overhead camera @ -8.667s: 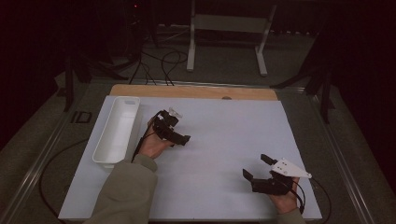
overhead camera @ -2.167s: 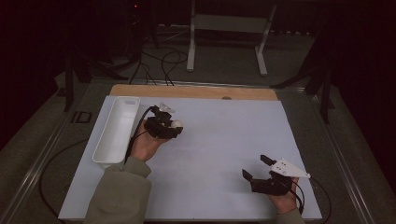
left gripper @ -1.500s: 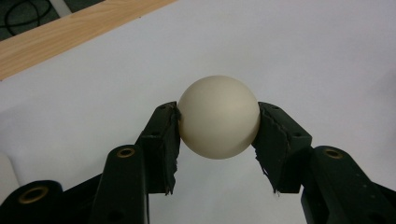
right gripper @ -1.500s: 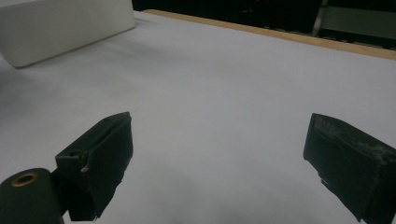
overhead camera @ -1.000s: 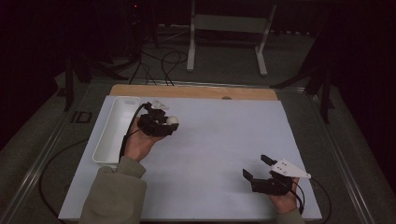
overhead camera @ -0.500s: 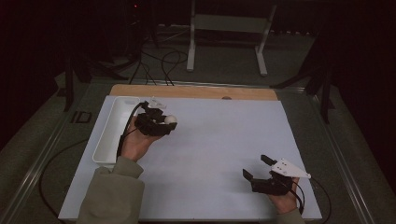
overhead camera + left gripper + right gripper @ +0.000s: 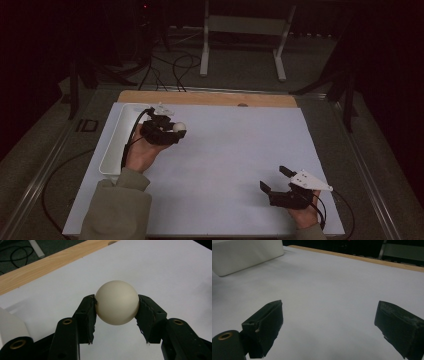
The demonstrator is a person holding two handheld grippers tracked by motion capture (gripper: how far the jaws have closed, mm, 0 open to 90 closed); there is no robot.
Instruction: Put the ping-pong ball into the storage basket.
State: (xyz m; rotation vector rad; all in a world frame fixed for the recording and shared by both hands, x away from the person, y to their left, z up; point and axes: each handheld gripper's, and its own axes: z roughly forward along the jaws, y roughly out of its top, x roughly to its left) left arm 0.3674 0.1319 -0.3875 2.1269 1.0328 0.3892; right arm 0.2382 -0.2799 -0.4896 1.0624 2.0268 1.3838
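Observation:
A cream-white ball (image 7: 117, 302) sits clamped between the two black pads of my left gripper (image 7: 117, 315). Seen from the high view, that left gripper (image 7: 176, 131) hovers at the table's left, just right of the white tray (image 7: 116, 145), with the ball (image 7: 179, 127) at its tip. My right gripper (image 7: 274, 179) rests low near the front right of the white table sheet, its jaws wide apart. In the right gripper view, the right gripper (image 7: 329, 322) has nothing but bare white sheet between its jaws.
A long white tray (image 7: 249, 252) lies along the left edge of the sheet. A wooden strip (image 7: 210, 98) runs along the table's far edge. Cables and a metal stand (image 7: 245, 30) sit on the dark floor beyond.
My left hand has drifted a little left and toward the tray, still carrying the ball. The right gripper has stayed where it was.

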